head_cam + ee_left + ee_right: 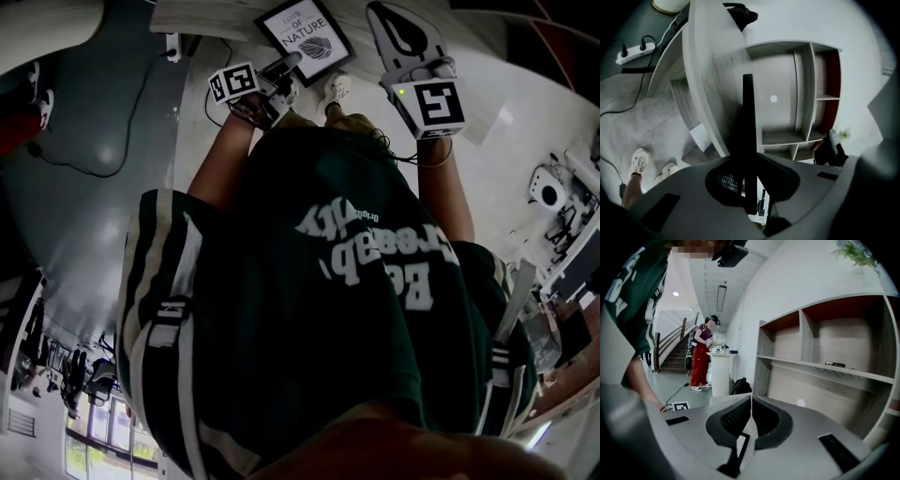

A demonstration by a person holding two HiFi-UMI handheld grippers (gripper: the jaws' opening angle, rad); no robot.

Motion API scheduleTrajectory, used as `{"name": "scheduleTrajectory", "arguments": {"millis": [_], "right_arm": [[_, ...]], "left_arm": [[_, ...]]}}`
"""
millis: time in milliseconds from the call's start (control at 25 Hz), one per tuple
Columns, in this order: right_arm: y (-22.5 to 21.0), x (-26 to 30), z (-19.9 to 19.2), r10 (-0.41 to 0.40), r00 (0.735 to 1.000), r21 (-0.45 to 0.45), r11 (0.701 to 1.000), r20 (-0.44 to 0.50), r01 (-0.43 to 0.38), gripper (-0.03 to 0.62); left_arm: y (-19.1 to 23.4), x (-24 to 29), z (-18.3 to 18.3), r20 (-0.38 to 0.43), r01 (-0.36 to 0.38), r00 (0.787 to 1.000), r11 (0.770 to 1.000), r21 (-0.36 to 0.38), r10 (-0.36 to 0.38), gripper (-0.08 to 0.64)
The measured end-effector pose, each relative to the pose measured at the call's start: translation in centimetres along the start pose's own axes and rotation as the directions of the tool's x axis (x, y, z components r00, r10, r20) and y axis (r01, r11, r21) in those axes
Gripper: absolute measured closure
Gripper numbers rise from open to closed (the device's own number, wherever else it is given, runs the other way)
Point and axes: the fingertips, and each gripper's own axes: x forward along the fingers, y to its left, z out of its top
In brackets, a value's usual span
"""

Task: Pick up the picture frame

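1. Frame (pixel 305 35): the print reads "OF NATURE" in capitals; the smaller line above it is too small to read.
2. Shirt (pixel 281 366): big pale lettering, upside down and creased, can't be read whole.

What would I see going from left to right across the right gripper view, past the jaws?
green shirt → person in red trousers → white counter → black bag → wooden shelf unit
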Motion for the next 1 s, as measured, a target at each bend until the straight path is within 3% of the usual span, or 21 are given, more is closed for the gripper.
{"name": "scheduleTrajectory", "arguments": {"millis": [120, 240, 360, 480, 600, 800, 880, 1000], "right_arm": [[0.5, 0.2, 0.4, 0.003, 1.000, 0.006, 1.000, 0.004, -0.003, 0.558], [0.4, 0.1, 1.1, 0.003, 1.000, 0.003, 1.000, 0.014, -0.003, 0.558], [0.0, -0.1, 1.7, -0.003, 1.000, 0.000, 1.000, 0.028, 0.003, 0.558], [-0.2, -0.1, 1.7, -0.013, 0.999, -0.002, 1.000, 0.032, 0.013, 0.558], [-0.9, -0.5, 1.7, -0.029, 0.999, -0.004, 1.000, 0.036, 0.030, 0.558], [-2.3, 0.4, 2.8, -0.066, 0.997, 0.003, 0.998, 0.050, 0.066, 0.558], [-2.7, 0.2, 3.4, -0.080, 0.995, 0.004, 0.997, 0.062, 0.080, 0.558], [-3.6, -0.5, 4.7, -0.100, 0.991, 0.009, 0.995, 0.087, 0.099, 0.558]], "left_arm": [[-2.5, -1.1, 1.6, 0.047, 0.043, 0.998, 0.998, 0.039, -0.045, 0.486], [-5.4, -1.2, 2.7, 0.051, 0.038, 0.998, 0.986, 0.162, -0.047, 0.489], [-7.7, -0.8, 3.6, 0.040, -0.014, 0.999, 0.947, 0.321, 0.001, 0.489], [-9.3, -0.8, 4.9, 0.072, -0.093, 0.995, 0.894, 0.439, 0.068, 0.489], [-11.5, -0.9, 6.4, 0.131, -0.176, 0.984, 0.811, 0.558, 0.123, 0.489], [-16.4, -1.7, 10.0, 0.223, -0.251, 0.967, 0.642, 0.724, 0.126, 0.489], [-18.7, -2.0, 10.5, 0.257, -0.281, 0.959, 0.558, 0.781, 0.123, 0.490], [-22.7, -2.1, 10.7, 0.307, -0.321, 0.946, 0.414, 0.852, 0.102, 0.491]]}}
